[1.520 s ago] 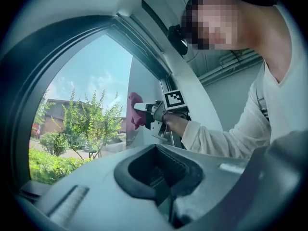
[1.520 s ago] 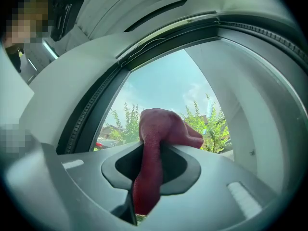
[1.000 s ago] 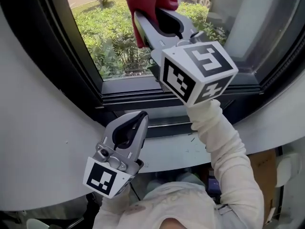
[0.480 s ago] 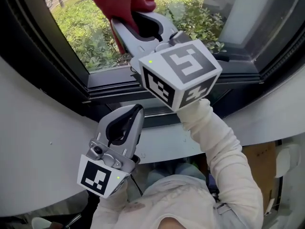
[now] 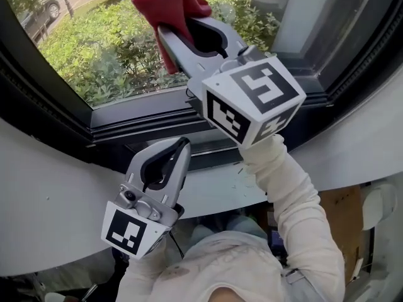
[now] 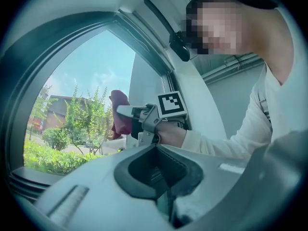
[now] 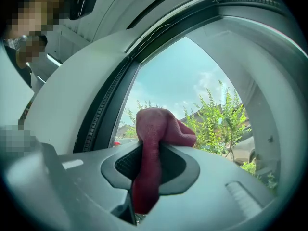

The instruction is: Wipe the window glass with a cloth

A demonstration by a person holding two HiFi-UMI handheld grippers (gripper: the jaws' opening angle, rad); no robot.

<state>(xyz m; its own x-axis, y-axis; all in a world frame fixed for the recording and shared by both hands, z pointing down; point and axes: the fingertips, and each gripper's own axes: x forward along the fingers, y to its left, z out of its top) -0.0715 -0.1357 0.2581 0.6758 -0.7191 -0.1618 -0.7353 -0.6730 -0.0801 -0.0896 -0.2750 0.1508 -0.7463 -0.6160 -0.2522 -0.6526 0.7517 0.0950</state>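
Shrubs (image 5: 119, 58) behind window glass (image 5: 75, 14), cloth (image 5: 173, 5) in right gripper (image 5: 169, 33)

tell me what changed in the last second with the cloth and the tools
The right tool swept the red cloth left across the glass, then a little back right; the camera shifted too. Nothing was taken up or let go: the cloth stays clamped in the right tool, and the left tool stays shut, empty and low by the sill.
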